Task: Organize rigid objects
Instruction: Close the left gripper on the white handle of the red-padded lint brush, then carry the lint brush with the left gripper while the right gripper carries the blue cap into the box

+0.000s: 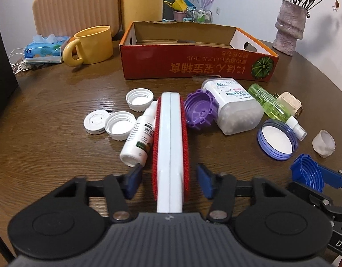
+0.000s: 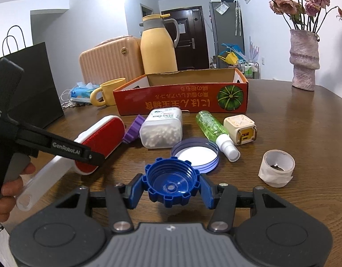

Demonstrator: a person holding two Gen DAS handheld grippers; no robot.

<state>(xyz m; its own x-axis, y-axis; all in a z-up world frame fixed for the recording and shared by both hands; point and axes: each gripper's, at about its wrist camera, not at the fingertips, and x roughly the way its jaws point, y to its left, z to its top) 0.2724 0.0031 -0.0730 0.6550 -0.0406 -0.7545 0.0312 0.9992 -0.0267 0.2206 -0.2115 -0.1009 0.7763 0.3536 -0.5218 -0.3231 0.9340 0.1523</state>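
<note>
Straddling the lint brush (image 1: 170, 142) with its jaws spread, the left gripper (image 1: 169, 181) is not yet pinching it; both pads are standing clear of the red bristle faces. The right gripper (image 2: 171, 190) is pinching the blue notched cap (image 2: 171, 183) between its pads, apparently just above the bench (image 2: 304, 133). Judging by the pumpkin box (image 1: 193, 66), whose visible floor is looking bare, the sorting is barely begun. Nearly everything is lying loose in front of it: the purple cap (image 1: 198, 109), cotton swab container (image 1: 233, 106), green spray bottle (image 1: 271, 106), small cube gadget (image 2: 240, 129), blue-rimmed lid (image 1: 276, 139), three white caps (image 1: 119, 125), small white bottle (image 1: 138, 138) and roll of white tape (image 2: 276, 171). The box's near wall is hiding part of its interior, so something low inside may be going unseen. The brush handle is disappearing under the left gripper body.
</note>
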